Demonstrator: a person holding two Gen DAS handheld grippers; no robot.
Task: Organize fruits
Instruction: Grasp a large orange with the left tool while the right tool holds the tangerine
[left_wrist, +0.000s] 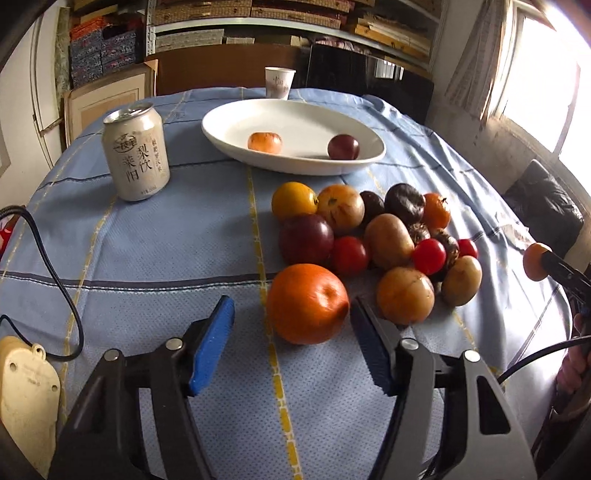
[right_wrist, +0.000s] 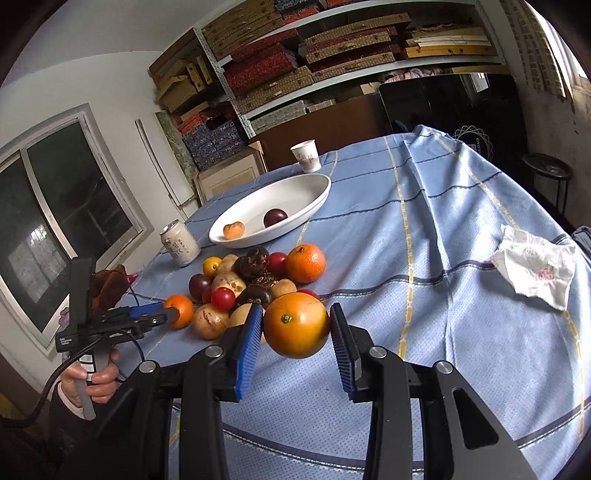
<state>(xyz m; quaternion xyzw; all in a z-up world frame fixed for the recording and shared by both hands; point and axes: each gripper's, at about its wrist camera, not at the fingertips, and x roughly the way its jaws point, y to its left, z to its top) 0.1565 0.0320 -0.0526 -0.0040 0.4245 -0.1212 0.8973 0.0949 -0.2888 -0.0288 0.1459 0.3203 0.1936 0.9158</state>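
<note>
Your right gripper (right_wrist: 295, 328) is clamped on an orange fruit (right_wrist: 296, 325), held clear above the cloth near the pile (right_wrist: 251, 280); carry it level to the white dish (right_wrist: 271, 218) and lower it gently (two fruits already lie inside). Your left gripper (left_wrist: 293, 325) stands unclenched around the big orange (left_wrist: 307, 302), right pad touching; centre it before squeezing

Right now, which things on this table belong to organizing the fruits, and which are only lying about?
For the job: fruit pile, white dish, held orange.
Lying about: drink can, paper cup, crumpled tissue.
</note>
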